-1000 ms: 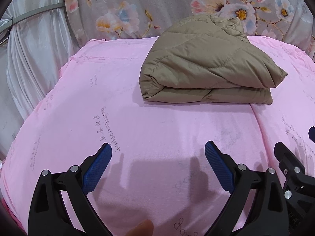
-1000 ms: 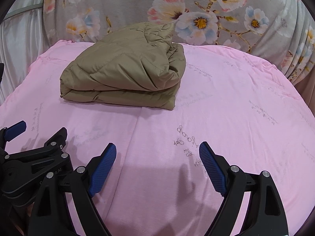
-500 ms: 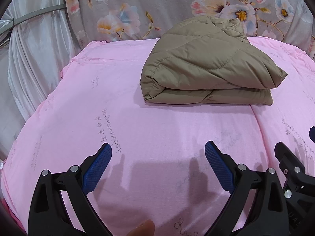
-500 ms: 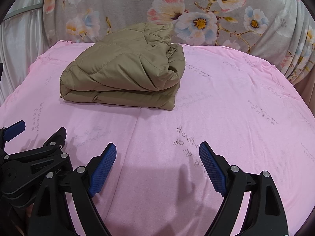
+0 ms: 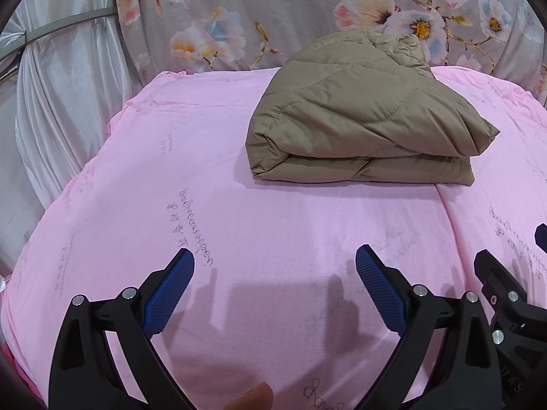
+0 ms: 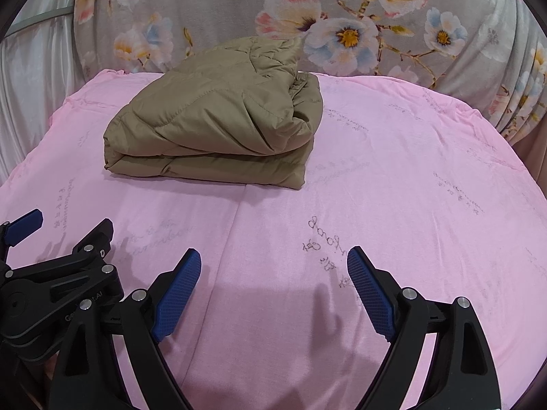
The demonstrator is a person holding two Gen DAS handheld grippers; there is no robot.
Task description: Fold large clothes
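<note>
Folded tan jacket (image 5: 362, 126) lies well beyond both empty, wide-apart grippers, left gripper (image 5: 275, 266) and right gripper (image 6: 273, 266)

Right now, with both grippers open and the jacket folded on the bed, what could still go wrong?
1. The jacket is puffy; its top layer bulges and may spring open.
2. Its far end looks bunched, so the bundle may slump.
3. The left gripper and right gripper hang close together and could bump.
</note>
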